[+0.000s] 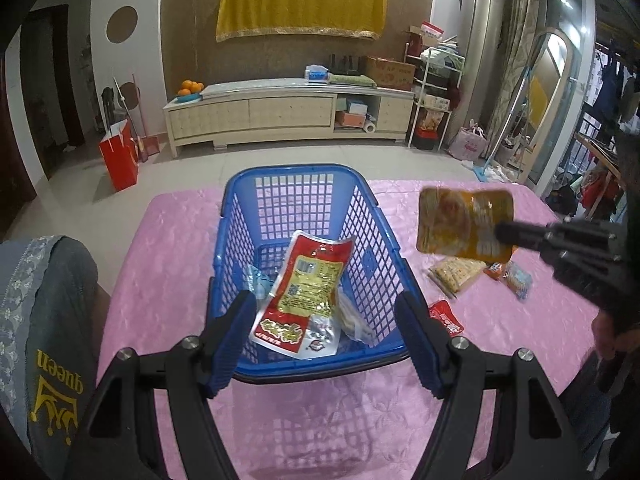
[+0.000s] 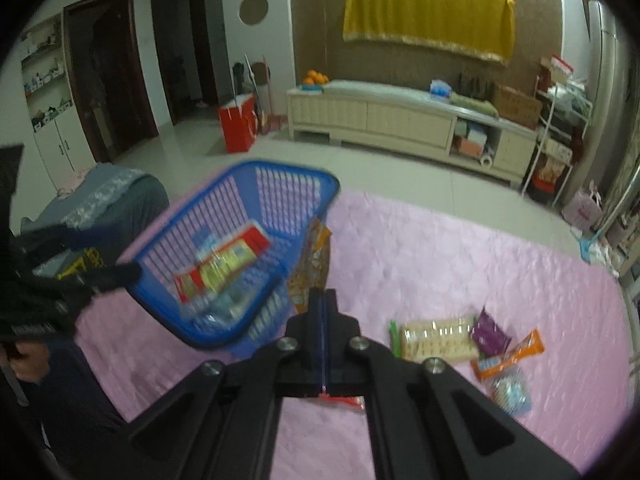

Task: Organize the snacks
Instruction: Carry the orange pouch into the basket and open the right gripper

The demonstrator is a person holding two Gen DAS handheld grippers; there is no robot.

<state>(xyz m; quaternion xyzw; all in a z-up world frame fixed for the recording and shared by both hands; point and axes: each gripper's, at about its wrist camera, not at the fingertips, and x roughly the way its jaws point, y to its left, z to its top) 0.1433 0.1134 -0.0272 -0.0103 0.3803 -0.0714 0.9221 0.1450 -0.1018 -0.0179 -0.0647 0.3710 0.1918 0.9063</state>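
Blue basket (image 1: pixel 308 216) open from above, red packet (image 1: pixel 302 292) covering its floor, bare pink cloth (image 2: pixel 440 248) beyond, loose snacks (image 2: pixel 436 340) clustered right.

I am looking at two dimly lit indoor views with a cool, slightly purple cast. In the left wrist view the picture is holding fairly sharp: the basket (image 1: pixel 308 248) is casting a soft grid shadow toward me on the pink cloth (image 1: pixel 180 264), and a bright patch is glaring off the glass door (image 1: pixel 558 52) at the right. The orange packet (image 1: pixel 464 224) is smearing a little. The right wrist view is blurring heavily: the basket (image 2: pixel 240 248) and the snacks (image 2: pixel 468 344) on the cloth are streaking, and fine print is unreadable. Both views are bending straight lines at the edges, and the corners are falling off to black.
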